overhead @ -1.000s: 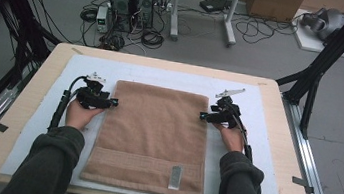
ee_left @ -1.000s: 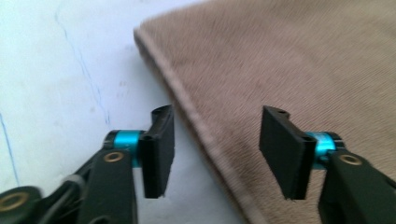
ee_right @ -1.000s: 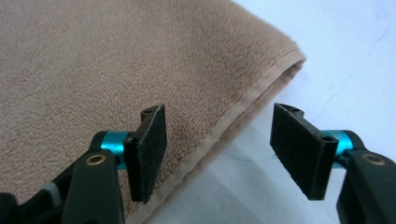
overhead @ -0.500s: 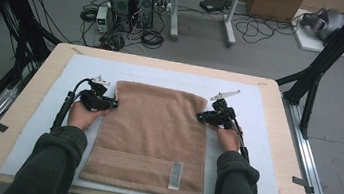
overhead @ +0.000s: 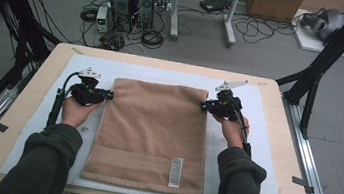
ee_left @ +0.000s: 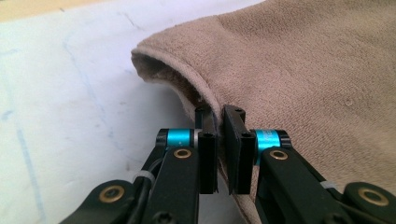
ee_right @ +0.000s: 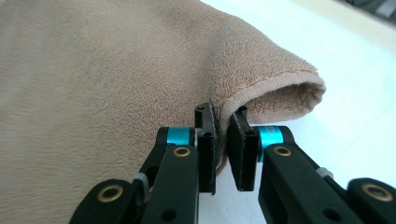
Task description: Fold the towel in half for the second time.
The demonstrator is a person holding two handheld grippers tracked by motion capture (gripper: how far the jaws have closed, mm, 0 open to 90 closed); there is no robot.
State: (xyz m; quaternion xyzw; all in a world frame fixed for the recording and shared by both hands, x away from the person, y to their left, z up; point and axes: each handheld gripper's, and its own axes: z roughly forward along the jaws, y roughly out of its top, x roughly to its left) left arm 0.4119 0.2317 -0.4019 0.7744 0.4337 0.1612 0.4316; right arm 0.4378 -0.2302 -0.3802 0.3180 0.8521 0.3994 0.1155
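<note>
The left tool has just been closing its jaws and now pinches the left edge of the towel near its far corner; in the left gripper view that tool has the hem clamped between its pads, and the edge beyond it curls up off the sheet. The right tool has likewise just been closing and grips the right edge near the other far corner; in the right gripper view it bites the hem, with the corner arching up beside it. The brown towel lies lengthwise on a white sheet covering the wooden table, its label at the near end.
</note>
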